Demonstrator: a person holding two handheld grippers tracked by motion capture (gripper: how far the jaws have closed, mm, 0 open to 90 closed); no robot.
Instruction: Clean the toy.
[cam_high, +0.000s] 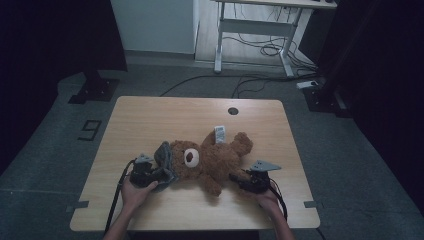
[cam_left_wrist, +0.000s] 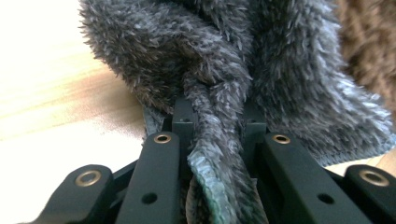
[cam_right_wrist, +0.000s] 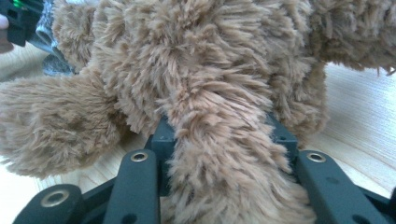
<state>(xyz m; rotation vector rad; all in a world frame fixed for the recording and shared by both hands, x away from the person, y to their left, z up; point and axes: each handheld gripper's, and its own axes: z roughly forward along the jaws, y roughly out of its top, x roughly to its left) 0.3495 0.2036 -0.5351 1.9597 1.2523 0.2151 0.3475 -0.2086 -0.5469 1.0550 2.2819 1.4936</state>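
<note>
A brown teddy bear (cam_high: 212, 157) lies on its back across the wooden table (cam_high: 150, 120), head to the left. A grey fuzzy cloth (cam_high: 164, 157) covers the left side of its head. My left gripper (cam_high: 161, 176) is shut on a fold of that grey cloth (cam_left_wrist: 219, 70), which is bunched between the jaws of the left gripper (cam_left_wrist: 217, 116). My right gripper (cam_high: 236, 178) is shut on one of the bear's lower limbs (cam_right_wrist: 219, 154), whose brown fur runs down between the jaws of the right gripper (cam_right_wrist: 219, 128). A white tag (cam_high: 219, 133) sticks out of the bear's far side.
A round cable hole (cam_high: 233, 111) sits near the table's far edge. On the floor behind stand a white desk frame (cam_high: 260, 30), loose cables (cam_high: 265, 50) and black stand bases (cam_high: 95, 90). Bare tabletop lies left and behind the bear.
</note>
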